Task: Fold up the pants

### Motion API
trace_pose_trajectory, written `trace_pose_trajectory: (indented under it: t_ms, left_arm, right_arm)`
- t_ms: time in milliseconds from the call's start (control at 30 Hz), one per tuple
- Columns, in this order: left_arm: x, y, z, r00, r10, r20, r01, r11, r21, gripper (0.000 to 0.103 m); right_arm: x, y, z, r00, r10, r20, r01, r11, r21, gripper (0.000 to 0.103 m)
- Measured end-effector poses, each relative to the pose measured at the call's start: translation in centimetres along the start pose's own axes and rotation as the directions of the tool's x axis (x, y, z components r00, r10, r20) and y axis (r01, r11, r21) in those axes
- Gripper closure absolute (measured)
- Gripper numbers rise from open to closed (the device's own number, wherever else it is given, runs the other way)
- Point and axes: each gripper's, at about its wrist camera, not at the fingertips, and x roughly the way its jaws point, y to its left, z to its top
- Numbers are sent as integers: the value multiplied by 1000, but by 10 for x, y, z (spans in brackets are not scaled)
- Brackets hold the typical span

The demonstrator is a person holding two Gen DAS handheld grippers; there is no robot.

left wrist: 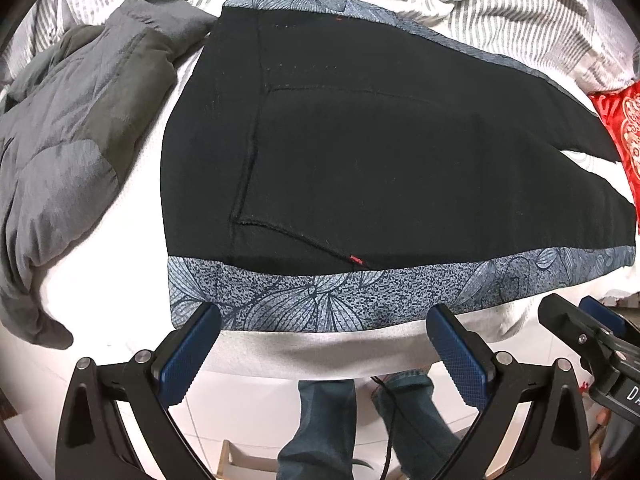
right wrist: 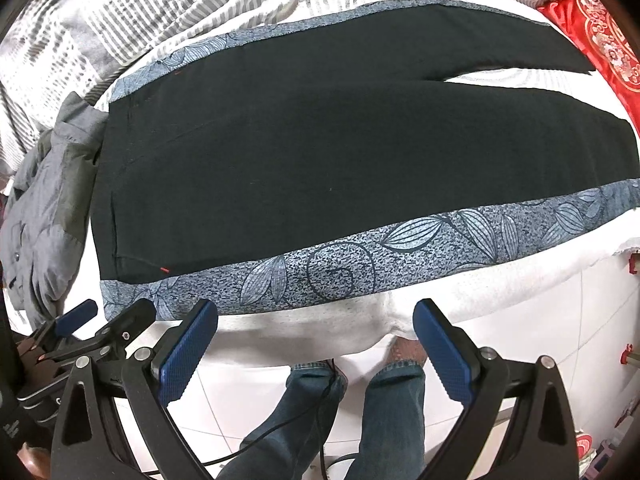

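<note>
The black pants (left wrist: 380,152) lie flat on the bed (left wrist: 132,264), waist left, legs running right, patterned side stripe along the near edge. Our left tongs (left wrist: 323,354) and right tongs (right wrist: 316,350) hover spread and empty just off that edge. We should pinch the near stripe evenly, probably both layers, then carry it straight across.

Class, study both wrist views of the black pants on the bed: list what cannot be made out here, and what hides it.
- Pants leg ends: cut off by the right edge in both wrist views.
- Grey jacket: its left side runs out of the left wrist frame.
- Red cushion: mostly beyond the right wrist frame's edge.
- Pants' underside: hidden against the bed.
</note>
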Motion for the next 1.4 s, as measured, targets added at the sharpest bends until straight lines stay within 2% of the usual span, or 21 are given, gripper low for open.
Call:
trace_pose_trajectory:
  t_ms: [333,567,667,800,900,967,1033,1067,1100,1133,1233,1300,1400]
  left_arm:
    - [3,0,-6,1000,-4,-5,4,997,-77,0]
    - [6,13,-12,997,-78,9,78,976,-204,0]
    - [9,20,-17,994,-111,17,111,960,-258,0]
    - [16,30,-28,984,-177,30,176,923,-341,0]
    - [24,38,-37,972,-231,41,228,890,-395,1]
    - [30,42,-40,965,-258,51,255,872,-417,11]
    - [37,43,-42,953,-298,49,289,853,-436,27]
    - [42,45,-45,946,-320,51,307,837,-453,31]
    - [45,48,-48,941,-334,55,319,825,-467,36]
    - [48,48,-48,938,-341,57,326,818,-475,36]
    - [53,51,-53,934,-350,72,337,794,-506,36]
    - [54,53,-58,930,-357,86,347,780,-521,36]
    - [51,52,-62,932,-348,98,348,787,-509,36]
  right_arm:
    - [2,-18,4,997,74,-6,-74,997,-1,4]
    - [12,-42,2,976,213,-36,-210,974,82,4]
    - [20,-51,1,947,318,-41,-310,942,131,4]
    - [38,-66,-3,880,474,-37,-452,857,246,4]
    - [56,-78,-8,838,546,-24,-510,797,324,5]
    - [66,-85,-11,806,592,-13,-547,753,365,9]
    - [76,-92,-14,781,625,-4,-571,717,400,15]
    - [82,-95,-15,766,643,-2,-585,698,414,21]
    - [87,-99,-15,756,655,1,-595,686,419,27]
    - [91,-100,-15,749,663,3,-601,678,423,28]
    - [99,-104,-13,743,669,5,-610,675,414,29]
    - [104,-106,-11,731,682,9,-626,666,405,29]
    - [107,-110,-6,709,704,35,-656,640,400,29]
